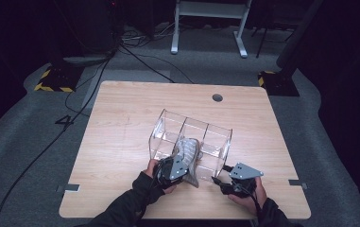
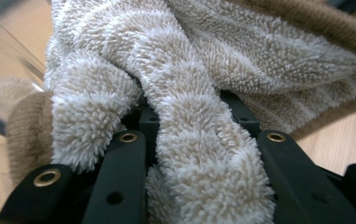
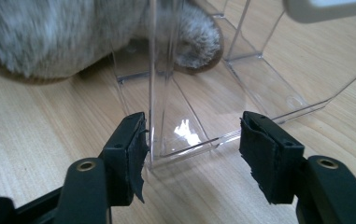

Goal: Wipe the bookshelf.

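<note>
Two grippers | fluffy sock (image 1: 187,152) clamped by left gripper (image 1: 180,165), hung over organizer (image 1: 218,137) near compartment | right gripper (image 3: 192,147) jaws apart astride organizer corner

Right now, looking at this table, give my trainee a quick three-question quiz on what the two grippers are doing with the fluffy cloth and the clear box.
1. True or false: the left gripper has its jaws shut on the cloth.
2. Where does the right gripper sit? A) inside the box, B) jaws apart around the box's near corner, C) on the cloth.
3. How many compartments of the box can you count in the high view?

Key:
1. True; fluffy cloth is pinched between the jaws.
2. B; neither jaw plainly presses the wall.
3. Three along the far row, split by clear dividers; the cloth hides part of the near side.
</note>
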Available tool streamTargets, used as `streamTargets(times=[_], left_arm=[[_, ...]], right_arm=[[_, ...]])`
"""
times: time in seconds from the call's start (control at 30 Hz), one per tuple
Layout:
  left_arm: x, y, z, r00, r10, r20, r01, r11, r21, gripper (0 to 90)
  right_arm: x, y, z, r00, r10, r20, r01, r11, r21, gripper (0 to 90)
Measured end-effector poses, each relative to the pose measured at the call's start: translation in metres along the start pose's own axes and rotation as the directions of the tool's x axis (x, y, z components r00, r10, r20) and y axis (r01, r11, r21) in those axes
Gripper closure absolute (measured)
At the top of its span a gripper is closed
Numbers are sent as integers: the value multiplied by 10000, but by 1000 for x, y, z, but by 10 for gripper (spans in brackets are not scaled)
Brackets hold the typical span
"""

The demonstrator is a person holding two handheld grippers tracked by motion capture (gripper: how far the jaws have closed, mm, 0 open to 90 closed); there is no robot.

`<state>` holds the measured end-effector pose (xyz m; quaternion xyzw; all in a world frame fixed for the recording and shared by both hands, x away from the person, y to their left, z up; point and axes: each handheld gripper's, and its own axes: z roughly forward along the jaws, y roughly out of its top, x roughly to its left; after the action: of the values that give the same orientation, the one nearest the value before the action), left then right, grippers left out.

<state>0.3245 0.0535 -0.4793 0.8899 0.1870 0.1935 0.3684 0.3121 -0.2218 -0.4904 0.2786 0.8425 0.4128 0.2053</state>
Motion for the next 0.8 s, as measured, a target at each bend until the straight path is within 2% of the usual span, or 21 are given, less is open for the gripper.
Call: streamTargets(times=[0.07, 0.17, 0.3, 0.4, 0.47, 0.5, 0.57, 0.67, 0.7, 0.8], left_arm=[[-3, -5, 6, 9999, 111, 120, -115, 9994, 327, 672], [-1, 0, 2, 9999, 118, 30, -119, 9997, 197, 671], [4, 8, -11, 10000, 19, -41, -21, 9990, -458, 671], [10, 18, -22, 9998, -175, -111, 161, 9933, -1145, 671], [15, 26, -31, 9994, -237, -235, 195, 9864, -1632, 671], [18, 30, -36, 9989, -353, -296, 288, 9801, -1966, 671], [24, 38, -47, 9979, -493, -421, 369, 9657, -2569, 671], [34, 50, -63, 9937, -961, -580, 703, 9358, -3456, 671], [37, 52, -65, 9926, -1016, -664, 712, 9305, -3593, 671], [42, 53, -61, 9907, -1117, -782, 775, 9332, -3508, 671]], right_arm=[[0, 0, 0, 10000, -54, -5, 54, 10000, 34, 422], [0, 1, -1, 10000, -86, -13, 86, 10000, -48, 424], [-1, 3, -4, 10000, -66, 40, 67, 9996, -275, 424], [-2, 4, -6, 10000, -36, 57, 39, 9992, -397, 424], [-2, 4, -7, 10000, -6, 57, 9, 9990, -438, 424], [-1, 4, -7, 10000, -22, 49, 24, 9989, -464, 424], [-1, 4, -7, 10000, -28, 27, 29, 9991, -422, 424], [-1, 4, -6, 10000, -42, 30, 43, 9991, -426, 424], [-1, 4, -6, 10000, -44, 23, 45, 9991, -426, 423], [0, 4, -5, 10000, -73, 19, 74, 9992, -403, 422]])
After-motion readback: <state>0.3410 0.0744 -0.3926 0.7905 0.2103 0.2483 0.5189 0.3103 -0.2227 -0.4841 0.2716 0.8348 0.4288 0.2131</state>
